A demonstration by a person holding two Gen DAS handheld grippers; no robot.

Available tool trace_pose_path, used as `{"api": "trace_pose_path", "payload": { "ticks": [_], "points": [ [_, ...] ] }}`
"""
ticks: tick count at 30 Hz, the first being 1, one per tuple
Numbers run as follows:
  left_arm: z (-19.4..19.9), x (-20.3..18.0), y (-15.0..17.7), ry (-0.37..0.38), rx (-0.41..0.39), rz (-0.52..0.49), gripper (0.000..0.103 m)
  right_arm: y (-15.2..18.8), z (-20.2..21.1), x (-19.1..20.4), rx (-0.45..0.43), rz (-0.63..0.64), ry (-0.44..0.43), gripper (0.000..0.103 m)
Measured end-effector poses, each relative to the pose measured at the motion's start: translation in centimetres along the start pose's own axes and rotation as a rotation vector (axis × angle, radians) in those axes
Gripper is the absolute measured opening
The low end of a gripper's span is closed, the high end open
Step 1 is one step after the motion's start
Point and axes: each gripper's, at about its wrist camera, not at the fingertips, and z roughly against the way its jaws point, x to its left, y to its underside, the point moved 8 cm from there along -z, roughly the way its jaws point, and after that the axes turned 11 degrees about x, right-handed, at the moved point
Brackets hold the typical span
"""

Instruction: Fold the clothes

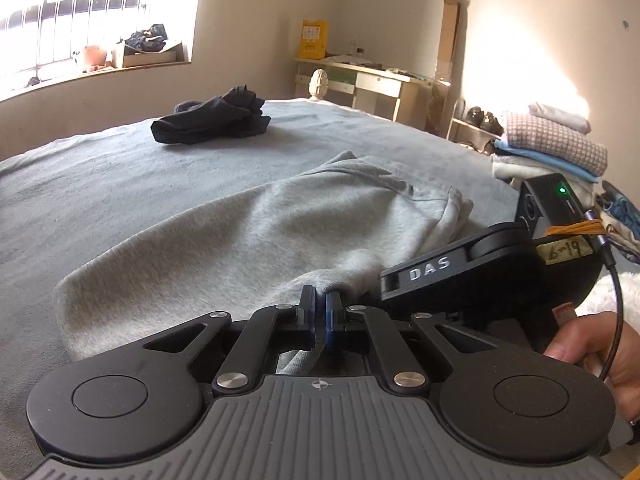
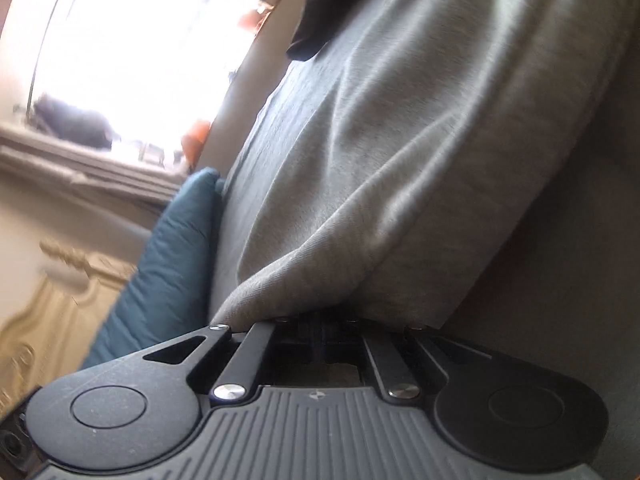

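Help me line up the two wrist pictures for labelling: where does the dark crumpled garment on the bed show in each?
Left wrist: dark garment lies upper left of centre, on the grey bedspread, beyond the light grey garment.
Right wrist: dark garment sits at the top edge, centre, blurred and partly cut off.
Shared landmark: the bright window, at the left of both.

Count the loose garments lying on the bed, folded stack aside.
2: the grey garment in front, pinched by both grippers, and the dark garment farther back. Others may lie out of view.
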Motion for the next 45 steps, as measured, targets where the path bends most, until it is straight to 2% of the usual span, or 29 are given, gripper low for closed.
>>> {"api": "trace_pose_path", "payload": {
  "ticks": [3, 6, 8, 11, 16, 21, 26, 31, 40, 45],
  "points": [
    [0.0, 0.3, 0.0, 0.005, -0.006, 0.009, 0.002, 0.7, 2.0, 0.6, -0.004, -0.012, -0.023, 0.005],
    [-0.1, 0.8, -0.2, 0.016, -0.006, 0.025, 0.002, 1.3, 5.0, 1.2, -0.045, -0.001, -0.045, 0.005],
    [-0.3, 1.0, -0.2, 0.038, 0.004, 0.035, 0.002, 1.8, 6.2, 1.0, -0.055, 0.011, 0.003, 0.005],
    [-0.3, 1.3, -0.5, 0.064, 0.013, 0.031, 0.002, 2.5, 5.2, 0.8, 0.002, 0.079, 0.091, 0.005],
    [0.0, 1.8, -1.0, 0.08, 0.02, 0.034, 0.002, 3.5, 1.8, -0.9, 0.075, 0.047, 0.173, 0.005],
    [0.0, 2.0, -1.0, 0.09, 0.022, 0.046, 0.002, 3.7, 1.0, -1.1, 0.078, 0.058, 0.159, 0.005],
    [0.1, 2.1, -0.8, 0.105, 0.022, 0.06, 0.002, 2.9, 1.6, 0.1, 0.029, 0.082, 0.066, 0.005],
    [0.2, 2.1, -0.8, 0.11, 0.019, 0.069, 0.002, 2.1, 0.7, 0.7, 0.03, 0.091, 0.043, 0.005],
    [0.2, 2.5, -1.0, 0.125, 0.017, 0.093, 0.002, 2.2, 2.1, 0.7, 0.014, 0.107, 0.024, 0.005],
    [0.5, 2.4, -1.1, 0.13, 0.006, 0.1, 0.002, 0.8, 0.0, 0.5, 0.002, 0.092, 0.015, 0.005]
  ]
}}
